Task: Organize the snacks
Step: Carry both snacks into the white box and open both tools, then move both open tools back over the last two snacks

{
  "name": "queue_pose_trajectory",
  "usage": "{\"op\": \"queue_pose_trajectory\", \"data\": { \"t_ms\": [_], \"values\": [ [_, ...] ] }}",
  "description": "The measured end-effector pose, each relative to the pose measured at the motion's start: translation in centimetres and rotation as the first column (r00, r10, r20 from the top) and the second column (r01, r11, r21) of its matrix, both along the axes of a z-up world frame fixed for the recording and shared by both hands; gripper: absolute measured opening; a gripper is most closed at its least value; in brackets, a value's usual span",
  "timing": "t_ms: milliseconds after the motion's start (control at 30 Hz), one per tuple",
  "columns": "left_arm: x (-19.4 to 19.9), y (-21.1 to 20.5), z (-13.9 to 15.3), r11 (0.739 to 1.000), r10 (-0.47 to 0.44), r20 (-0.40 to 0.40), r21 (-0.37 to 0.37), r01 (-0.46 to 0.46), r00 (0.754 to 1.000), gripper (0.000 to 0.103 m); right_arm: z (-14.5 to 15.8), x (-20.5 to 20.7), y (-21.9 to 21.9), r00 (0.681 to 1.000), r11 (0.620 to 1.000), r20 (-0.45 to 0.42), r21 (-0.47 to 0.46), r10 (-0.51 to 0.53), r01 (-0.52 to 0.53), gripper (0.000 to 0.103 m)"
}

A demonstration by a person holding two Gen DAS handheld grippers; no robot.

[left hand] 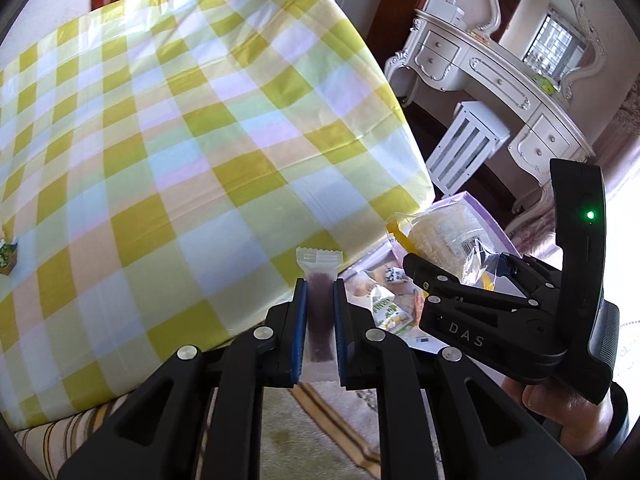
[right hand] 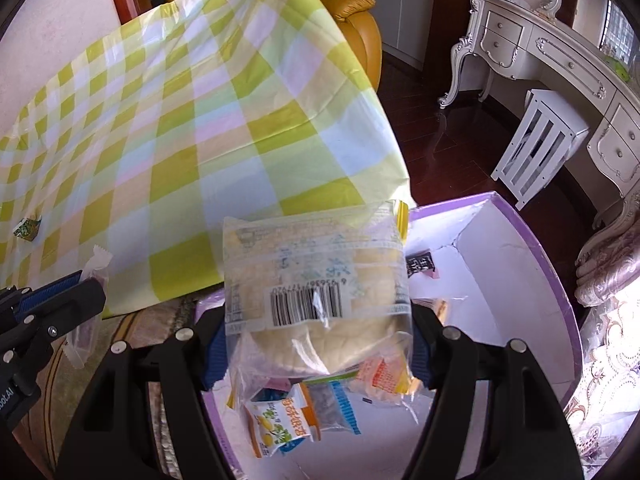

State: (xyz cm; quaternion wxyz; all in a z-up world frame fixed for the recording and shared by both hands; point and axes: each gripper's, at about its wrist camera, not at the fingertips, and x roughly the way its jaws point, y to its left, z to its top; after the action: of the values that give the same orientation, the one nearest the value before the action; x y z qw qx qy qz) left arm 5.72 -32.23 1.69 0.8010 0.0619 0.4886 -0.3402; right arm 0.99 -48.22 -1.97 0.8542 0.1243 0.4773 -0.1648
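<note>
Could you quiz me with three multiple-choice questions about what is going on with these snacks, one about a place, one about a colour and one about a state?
1. Where is the bread packet in the right gripper?
A. Over the purple box
B. On the yellow armchair
C. On the white dresser

2. What colour are the box's walls?
A. Red
B. Purple
C. Black

3. How is the left gripper?
A. Wide open and empty
B. Shut on a slim clear packet with a dark bar
C. Shut on a bottle

Answers:
1. A: the box's white floor, with small snack packets on it, shows just beneath the packet.
2. B: the rim and outer wall are purple, the inside white.
3. B: its blue pads press both sides of the slim packet.
</note>
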Motion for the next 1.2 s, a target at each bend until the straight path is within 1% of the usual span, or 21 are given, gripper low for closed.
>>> {"op": "queue_pose_trajectory", "data": {
  "t_ms": [267, 433, 467, 533, 600, 667, 767, 800, 900, 1200],
  "values": [
    [-1.7, -4.5, -0.8, 0.994, -0.110, -0.029, 0.013, 0.111, 0.993, 0.012, -1.3, -3.1, -4.5, 0.992, 0.993, -0.042, -0.024, -0.117, 0.116, 0.070],
    [-2.5, -6.1, -1.3, 0.983, -0.185, -0.072, -0.004, 0.185, 0.980, 0.012, -2.1, -4.7, -6.4, 0.979, 0.982, -0.083, -0.038, -0.186, 0.183, 0.072],
    [-2.5, -6.3, -1.4, 0.980, -0.199, -0.083, -0.009, 0.199, 0.976, 0.015, -2.3, -4.9, -6.6, 0.975, 0.979, -0.091, -0.040, -0.201, 0.198, 0.074],
    [-2.5, -6.5, -1.6, 0.978, -0.210, -0.102, -0.023, 0.209, 0.972, 0.027, -2.7, -5.4, -7.1, 0.968, 0.973, -0.107, -0.045, -0.228, 0.224, 0.077],
    [-2.3, -6.3, -1.6, 0.978, -0.207, -0.111, -0.035, 0.204, 0.972, 0.048, -2.9, -5.5, -7.3, 0.963, 0.971, -0.123, -0.045, -0.240, 0.236, 0.077],
    [-2.2, -6.0, -1.4, 0.980, -0.199, -0.108, -0.051, 0.195, 0.974, 0.057, -3.1, -5.4, -7.2, 0.960, 0.969, -0.132, -0.049, -0.247, 0.243, 0.078],
    [-2.1, -5.5, -1.1, 0.981, -0.190, -0.104, -0.067, 0.184, 0.976, 0.065, -2.5, -5.1, -6.7, 0.962, 0.969, -0.120, -0.069, -0.245, 0.238, 0.080],
    [-2.1, -5.3, -1.0, 0.981, -0.185, -0.100, -0.069, 0.179, 0.978, 0.068, -2.2, -4.9, -6.4, 0.964, 0.970, -0.117, -0.071, -0.240, 0.233, 0.081],
    [-1.8, -4.6, -0.6, 0.985, -0.164, -0.088, -0.071, 0.158, 0.982, 0.070, -1.5, -4.3, -5.6, 0.970, 0.974, -0.104, -0.081, -0.220, 0.213, 0.082],
    [0.0, -1.0, 0.3, 0.995, -0.063, -0.068, -0.084, 0.057, 0.996, 0.072, 0.1, -1.9, -2.2, 0.987, 0.988, -0.080, -0.078, -0.142, 0.136, 0.082]
  ]
}}
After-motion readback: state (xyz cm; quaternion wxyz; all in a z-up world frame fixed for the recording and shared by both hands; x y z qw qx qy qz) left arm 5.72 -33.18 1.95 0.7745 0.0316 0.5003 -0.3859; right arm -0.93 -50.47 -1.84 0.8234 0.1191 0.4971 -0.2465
